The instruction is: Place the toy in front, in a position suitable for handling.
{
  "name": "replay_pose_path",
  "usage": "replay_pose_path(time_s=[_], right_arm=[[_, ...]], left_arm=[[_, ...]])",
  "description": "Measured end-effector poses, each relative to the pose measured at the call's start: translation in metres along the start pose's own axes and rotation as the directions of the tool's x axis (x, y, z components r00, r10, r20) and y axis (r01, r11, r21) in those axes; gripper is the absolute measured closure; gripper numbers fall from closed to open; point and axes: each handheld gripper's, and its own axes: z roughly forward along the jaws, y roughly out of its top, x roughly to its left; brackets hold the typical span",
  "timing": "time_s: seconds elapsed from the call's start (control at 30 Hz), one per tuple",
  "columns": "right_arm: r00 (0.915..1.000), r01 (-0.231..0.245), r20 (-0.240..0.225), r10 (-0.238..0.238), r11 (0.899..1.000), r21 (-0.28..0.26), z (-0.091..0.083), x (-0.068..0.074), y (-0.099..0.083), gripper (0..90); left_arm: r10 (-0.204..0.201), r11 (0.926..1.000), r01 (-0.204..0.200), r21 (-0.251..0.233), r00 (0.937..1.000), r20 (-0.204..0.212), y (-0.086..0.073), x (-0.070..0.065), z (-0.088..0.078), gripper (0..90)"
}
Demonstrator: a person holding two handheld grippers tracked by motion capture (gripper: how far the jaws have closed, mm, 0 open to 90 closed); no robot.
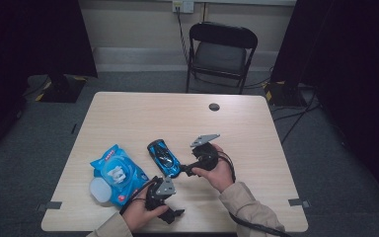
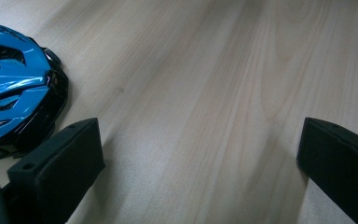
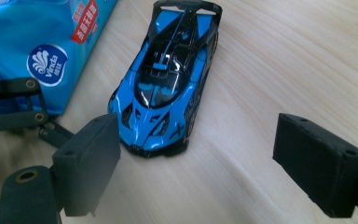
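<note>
Both grippers stand with their jaws spread apart and nothing between them. Seen from the high view, the left gripper [image 1: 175,214] sits at the near edge of the table [image 1: 256,123], held in the person's left hand [image 1: 138,215], while the right gripper [image 1: 185,171] lies low in the right hand [image 1: 219,173], its tips just beside the near end of one blue toy car [image 1: 163,157] at the table's middle. One blue wipes pack [image 1: 118,173] lies left of the car, its lid flipped back and white tissue showing in the opening; the two are near but apart. One black folding chair [image 1: 220,52] stands beyond the far edge. From the left gripper view, the two black jaws are wide over bare wood, and one end of the car [image 2: 14,88] shows at the left, just beside the left-hand jaw; whether they touch I cannot tell. From the right gripper view, the car [image 3: 170,79] lies ahead of the released jaws, its nose toward the camera, close to the left-hand jaw, with the wipes pack [image 3: 42,42] to its left and part of the left gripper's linkage in front of the pack.
</note>
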Motion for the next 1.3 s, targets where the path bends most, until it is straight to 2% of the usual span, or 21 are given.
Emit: replay_pose_path(time_s=[0.2, 0.23, 0.27, 0.33, 0.37, 0.4, 0.77, 0.8, 0.83, 0.93, 1.3], right_arm=[[0.9999, 0.013, -0.003, -0.013, 1.0, -0.002, 0.009, 0.002, 0.009, 14.2], [0.9999, 0.015, -0.005, -0.015, 1.0, -0.006, 0.01, 0.002, 0.01, 14.2], [0.9999, 0.012, -0.008, -0.012, 1.0, -0.011, 0.012, 0.002, 0.011, 14.2], [0.9999, 0.006, -0.011, -0.006, 1.0, -0.009, 0.014, 0.002, 0.012, 14.1], [0.9999, 0.01, -0.009, -0.01, 1.0, -0.008, 0.015, 0.001, 0.013, 14.1], [0.9999, 0.01, -0.007, -0.01, 1.0, -0.01, 0.017, 0.001, 0.014, 14.1], [0.9996, 0.016, -0.025, -0.016, 1.0, -0.017, 0.03, 0.006, 0.024, 14.0], [0.9996, 0.015, -0.023, -0.015, 1.0, -0.017, 0.031, 0.006, 0.025, 14.0], [0.9996, 0.016, -0.023, -0.016, 1.0, -0.019, 0.032, 0.007, 0.026, 14.0], [0.9996, 0.019, -0.021, -0.019, 1.0, -0.014, 0.036, 0.008, 0.028, 14.0], [0.9996, -0.016, -0.022, 0.016, 0.999, -0.035, 0.048, 0.012, 0.033, 14.0]], left_arm=[[0.0, 1.0, 0.0, -0.005, 1.0, -0.006, 0.0, 0.0, 0.001, 0.0], [0.013, 0.9999, -0.013, 0.007, 0.9999, -0.006, 0.0, 0.001, 0.0, 0.0], [-0.001, 1.0, 0.001, -0.004, 1.0, -0.006, 0.0, 0.0, 0.0, 0.0], [-0.001, 1.0, 0.001, -0.004, 1.0, -0.005, 0.0, 0.0, 0.0, 0.0], [0.014, 0.9999, -0.014, 0.007, 0.9999, -0.005, 0.0, 0.001, 0.0, 0.0], [-0.001, 1.0, 0.001, -0.004, 1.0, -0.004, 0.0, 0.0, 0.0, 0.0], [-0.001, 1.0, 0.001, -0.005, 1.0, -0.005, 0.0, 0.0, 0.001, 0.0], [0.014, 0.9999, -0.014, 0.006, 0.9999, -0.006, 0.0, 0.001, 0.0, 0.0], [0.0, 1.0, 0.0, -0.005, 1.0, -0.005, 0.0, 0.0, 0.0, 0.0], [0.0, 1.0, 0.0, -0.005, 1.0, -0.005, 0.0, 0.0, 0.001, 0.0], [0.0, 1.0, 0.0, -0.004, 1.0, -0.005, 0.0, 0.0, 0.0, 0.0]])
